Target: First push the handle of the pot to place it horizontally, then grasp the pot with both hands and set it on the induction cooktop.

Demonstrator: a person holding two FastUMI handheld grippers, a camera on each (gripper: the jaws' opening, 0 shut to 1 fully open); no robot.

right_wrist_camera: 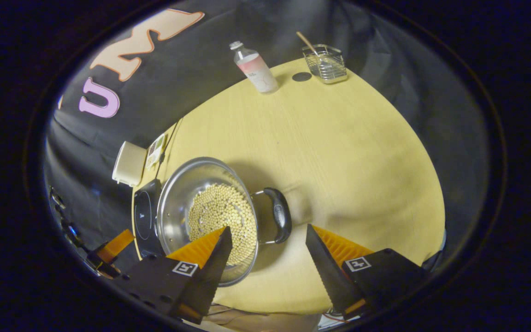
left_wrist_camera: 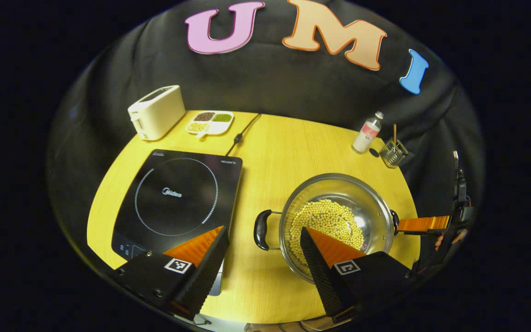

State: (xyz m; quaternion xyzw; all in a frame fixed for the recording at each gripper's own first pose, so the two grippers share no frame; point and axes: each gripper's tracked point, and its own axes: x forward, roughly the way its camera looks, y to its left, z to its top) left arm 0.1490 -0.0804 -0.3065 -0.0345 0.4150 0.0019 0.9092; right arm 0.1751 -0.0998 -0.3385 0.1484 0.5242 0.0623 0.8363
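1. Round yellow wooden table (left_wrist_camera: 284,152) holds everything; nothing is lifted.
2. Black glass induction cooktop (left_wrist_camera: 178,198) lies on the table's left part in the left gripper view, with bare wood between it and the pot.
3. Shiny steel pot (left_wrist_camera: 339,216), part-filled with pale yellow beans (left_wrist_camera: 327,223), sits right of the cooktop. Its black loop handles stick out on opposite sides: left handle (left_wrist_camera: 262,229) faces the cooktop, right handle (right_wrist_camera: 280,214) faces open table. They look roughly level across, so the push step seems done or close.
4. Left gripper (left_wrist_camera: 265,246) has its fingers spread wide, pinching nothing, hovering with the left handle just ahead of the gap.
5. Right gripper (right_wrist_camera: 268,246) is likewise spread and empty, with the right handle just ahead of its gap.
6. Likely step: both-hand grasp. Centre each handle in its gap, close both together, lift level so the beans stay in, then carry over the cooktop ring.
7. Cream toaster (left_wrist_camera: 157,112), white divided dish (left_wrist_camera: 210,122), small bottle (left_wrist_camera: 367,133) and wire holder (left_wrist_camera: 393,152) stand at the far edge, well apart.
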